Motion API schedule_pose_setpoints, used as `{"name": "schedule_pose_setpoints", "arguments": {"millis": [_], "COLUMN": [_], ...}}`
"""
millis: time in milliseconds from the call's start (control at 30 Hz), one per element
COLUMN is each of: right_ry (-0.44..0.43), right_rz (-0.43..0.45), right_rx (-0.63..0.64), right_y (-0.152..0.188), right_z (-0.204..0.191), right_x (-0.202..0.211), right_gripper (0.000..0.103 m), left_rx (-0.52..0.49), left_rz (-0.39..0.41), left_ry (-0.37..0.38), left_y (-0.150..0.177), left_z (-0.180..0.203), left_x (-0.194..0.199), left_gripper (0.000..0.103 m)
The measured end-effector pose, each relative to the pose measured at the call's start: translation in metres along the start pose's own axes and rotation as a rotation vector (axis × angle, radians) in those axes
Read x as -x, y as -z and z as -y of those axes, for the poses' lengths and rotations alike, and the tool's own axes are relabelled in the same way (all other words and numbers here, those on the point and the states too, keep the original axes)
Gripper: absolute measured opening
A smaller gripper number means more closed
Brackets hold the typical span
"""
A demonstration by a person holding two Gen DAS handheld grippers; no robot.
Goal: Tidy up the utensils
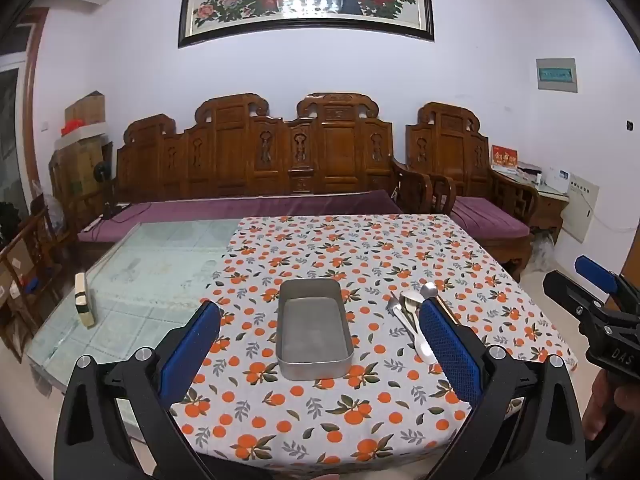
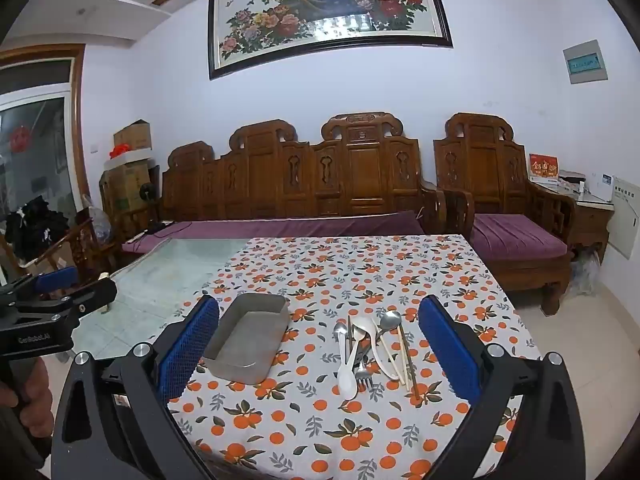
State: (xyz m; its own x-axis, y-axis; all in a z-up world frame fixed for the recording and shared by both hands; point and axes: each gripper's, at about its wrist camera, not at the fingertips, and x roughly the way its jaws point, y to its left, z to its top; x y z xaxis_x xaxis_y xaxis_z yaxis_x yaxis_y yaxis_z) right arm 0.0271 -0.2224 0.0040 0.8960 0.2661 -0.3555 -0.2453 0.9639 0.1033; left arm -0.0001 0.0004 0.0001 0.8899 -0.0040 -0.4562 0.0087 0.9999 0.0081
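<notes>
Bare tablecloth fronts tin and utensils.

Both wrist cameras look forward from above the near edge of the table, toward the sofa and wall. The left view sits further left, centred on the tin; the right view centres on the utensils. They share the table, tin, utensils and sofa, and each catches the other gripper at its edge.
</notes>
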Motion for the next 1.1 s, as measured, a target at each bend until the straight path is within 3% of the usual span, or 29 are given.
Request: {"name": "schedule_pose_setpoints", "arguments": {"millis": [1100], "right_ry": [-0.001], "right_rz": [-0.001], "right_rx": [-0.007], "right_y": [-0.001], "right_z": [0.002], "right_x": [0.001], "right_gripper": [0.1], "left_rx": [-0.003], "left_rz": [0.008], "left_ry": [0.005], "left_y": [-0.009], "left_z": [0.004], "left_x": [0.007], "left_gripper": [0.096]}}
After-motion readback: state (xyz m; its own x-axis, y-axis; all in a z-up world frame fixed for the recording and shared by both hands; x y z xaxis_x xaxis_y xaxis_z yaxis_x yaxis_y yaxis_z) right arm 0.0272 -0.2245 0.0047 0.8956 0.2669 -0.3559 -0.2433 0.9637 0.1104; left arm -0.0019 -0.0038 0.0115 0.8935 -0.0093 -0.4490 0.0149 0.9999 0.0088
